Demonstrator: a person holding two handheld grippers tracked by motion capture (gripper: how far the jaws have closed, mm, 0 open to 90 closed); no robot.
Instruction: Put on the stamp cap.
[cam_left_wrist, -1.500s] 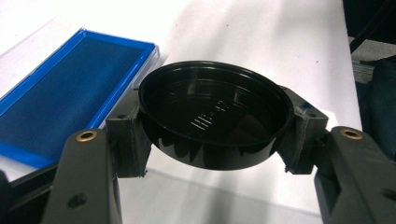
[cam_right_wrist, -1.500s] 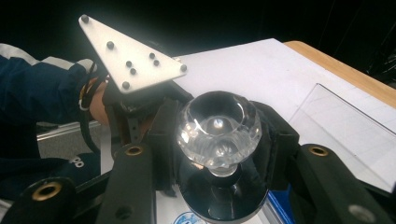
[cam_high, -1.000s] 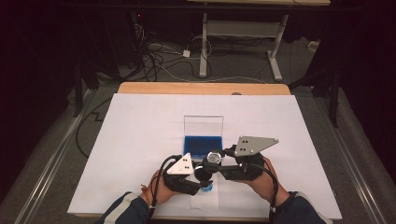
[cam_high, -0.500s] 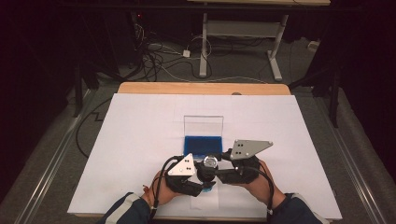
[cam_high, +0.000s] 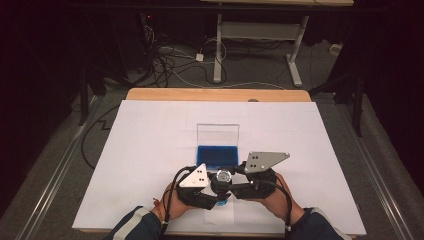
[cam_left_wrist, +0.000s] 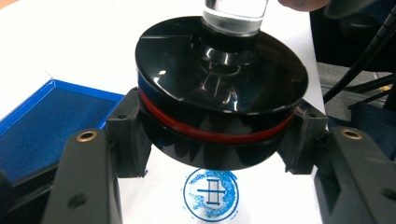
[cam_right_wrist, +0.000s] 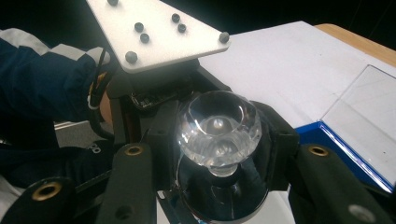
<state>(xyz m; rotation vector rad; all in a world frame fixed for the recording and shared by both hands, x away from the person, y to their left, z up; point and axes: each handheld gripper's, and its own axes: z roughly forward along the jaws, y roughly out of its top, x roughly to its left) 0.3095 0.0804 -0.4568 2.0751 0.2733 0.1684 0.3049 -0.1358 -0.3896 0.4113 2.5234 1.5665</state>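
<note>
A round stamp (cam_left_wrist: 219, 102) with a black base, a red ring and a clear knob (cam_right_wrist: 218, 126) hangs tilted just above the white paper. My left gripper (cam_left_wrist: 215, 140) is shut on its black base from both sides. My right gripper (cam_right_wrist: 219, 135) is shut on the clear knob. Under the stamp a round blue print (cam_left_wrist: 211, 193) shows on the paper. In the high view both grippers (cam_high: 216, 187) (cam_high: 229, 179) meet at the stamp (cam_high: 222, 177) near the table's front edge, with a bit of the blue print (cam_high: 222, 201) below them.
A blue ink pad (cam_high: 217, 155) with its clear lid (cam_high: 217, 134) standing upright lies just beyond the grippers; it also shows as the ink pad (cam_left_wrist: 42, 126) at left. White paper (cam_high: 150, 150) covers the wooden table (cam_high: 215, 94). Cables and a desk frame lie on the floor beyond.
The right gripper has drifted slightly left and toward the near edge with the stamp; the left gripper has kept its place. Both grips are unchanged.
</note>
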